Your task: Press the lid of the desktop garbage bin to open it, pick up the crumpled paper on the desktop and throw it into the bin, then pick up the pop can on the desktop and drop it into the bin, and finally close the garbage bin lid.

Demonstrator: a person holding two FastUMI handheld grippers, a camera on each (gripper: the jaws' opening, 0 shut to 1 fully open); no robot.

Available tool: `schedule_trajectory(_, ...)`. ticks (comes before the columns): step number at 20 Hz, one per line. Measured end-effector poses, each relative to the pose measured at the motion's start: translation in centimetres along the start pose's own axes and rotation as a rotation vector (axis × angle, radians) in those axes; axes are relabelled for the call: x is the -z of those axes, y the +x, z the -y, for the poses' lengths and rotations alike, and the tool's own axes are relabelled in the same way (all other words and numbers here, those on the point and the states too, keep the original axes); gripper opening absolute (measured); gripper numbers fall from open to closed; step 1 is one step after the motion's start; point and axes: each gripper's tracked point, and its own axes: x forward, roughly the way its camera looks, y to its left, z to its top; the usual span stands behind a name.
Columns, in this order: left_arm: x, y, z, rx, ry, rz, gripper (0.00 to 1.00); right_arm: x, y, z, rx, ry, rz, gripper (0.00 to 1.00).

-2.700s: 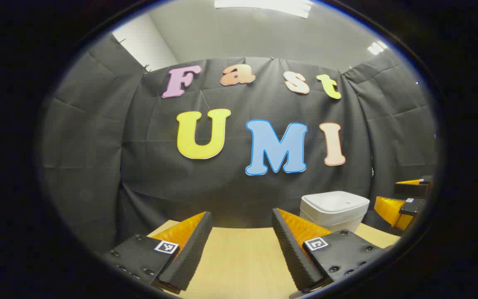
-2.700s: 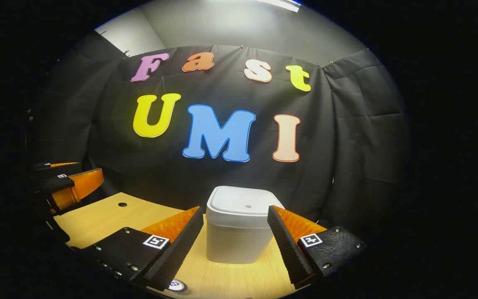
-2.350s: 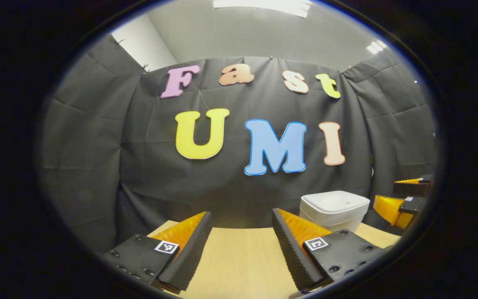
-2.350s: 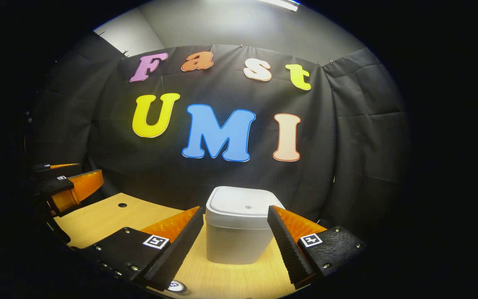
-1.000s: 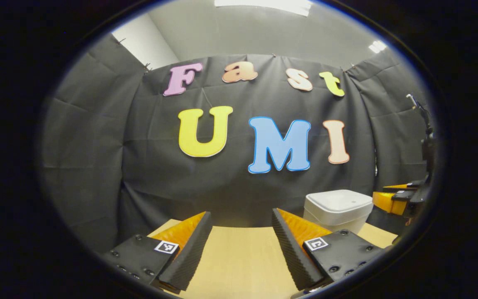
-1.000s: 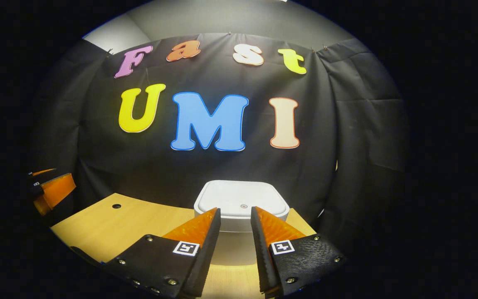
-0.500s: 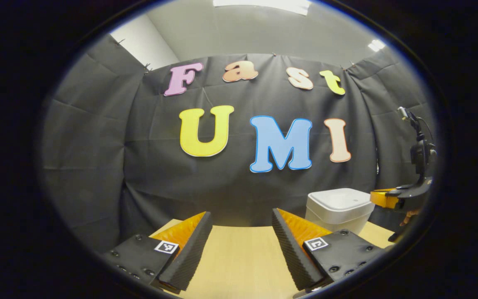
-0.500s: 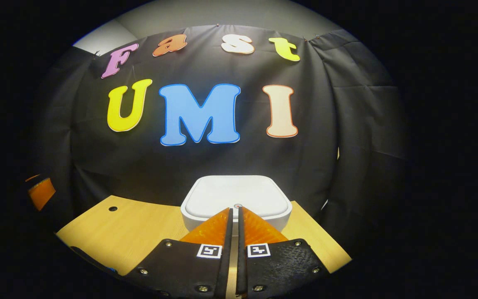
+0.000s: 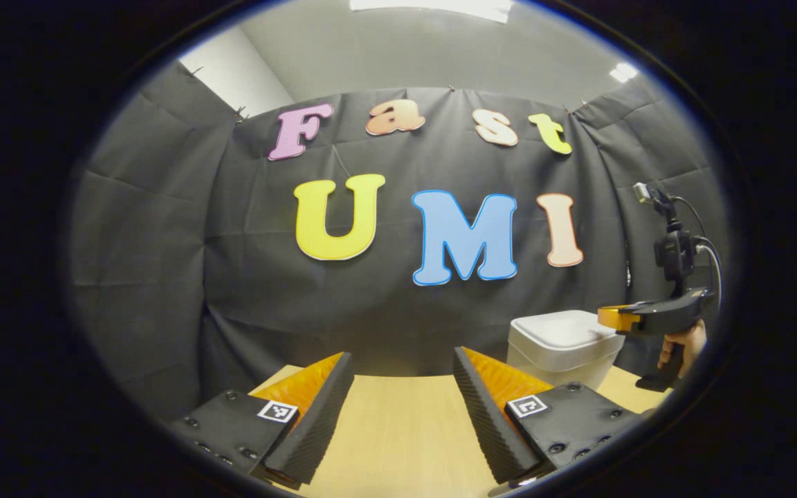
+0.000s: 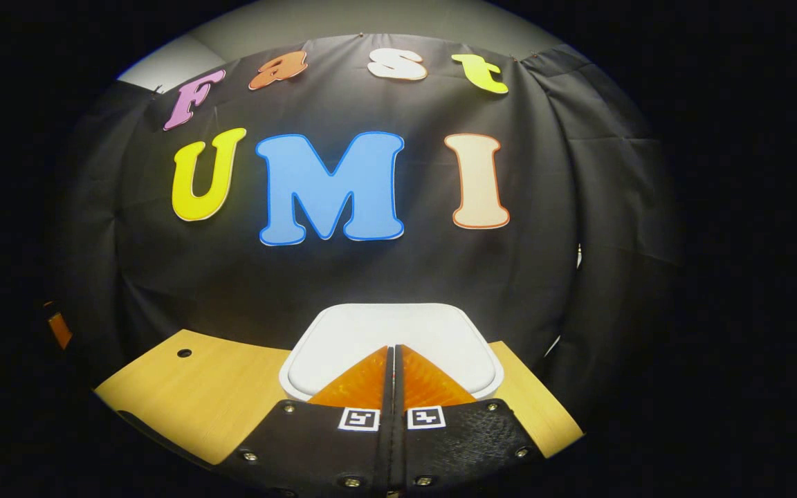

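**Clenched right gripper poised over the closed bin lid**

In the right gripper view, the right gripper [image 10: 393,348] is clenched — its two fingers meet along a thin seam with nothing between them. The joined tips sit over the middle of the lid [image 10: 343,332] of the white garbage bin [image 10: 286,373]. Whether the tips actually touch the lid cannot be told from this angle. The lid lies flat and closed on the bin. The bin stands on the light wooden desktop [image 10: 191,394], close to the black cloth wall behind it. A small round hole [image 10: 183,353] shows in the desktop to the left of the bin.

In the left gripper view, the left gripper [image 9: 404,360] is released, its fingers spread wide apart and empty, held low above the bare wooden desktop [image 9: 398,429]. The garbage bin [image 9: 557,356] appears farther off to the right, its lid [image 9: 559,325] closed. The right gripper [image 9: 613,319] reaches in from the right edge with its tip just above the lid's near corner, and the hand [image 9: 682,346] that holds it wraps the handle below. A small camera mount and cable rise above that gripper's body.

The bin stays at the far right side of the desk — well apart from the left gripper.
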Motion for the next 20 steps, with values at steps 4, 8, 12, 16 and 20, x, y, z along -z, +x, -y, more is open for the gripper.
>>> schedule_trajectory(4,0.1,0.0,0.0,-0.005,-0.004,-0.004,0.91,1.0,1.0,0.1,-0.02,0.001,-0.045,0.01)
schedule_trajectory(8,0.1,0.0,0.0,-0.007,-0.005,-0.004,0.96,1.8,1.5,0.1,-0.03,-0.001,-0.087,0.01)
schedule_trajectory(12,0.4,0.0,0.4,0.0,-0.021,-0.012,0.98,2.2,1.4,0.1,-0.079,0.004,-0.144,0.01)
schedule_trajectory(16,0.5,0.0,0.9,0.01,-0.045,-0.018,0.95,2.5,1.5,0.1,-0.089,-0.004,-0.126,0.01)
schedule_trajectory(20,0.4,-0.1,0.8,0.003,-0.039,-0.01,0.92,1.4,1.4,0.2,-0.056,-0.035,-0.069,0.01)
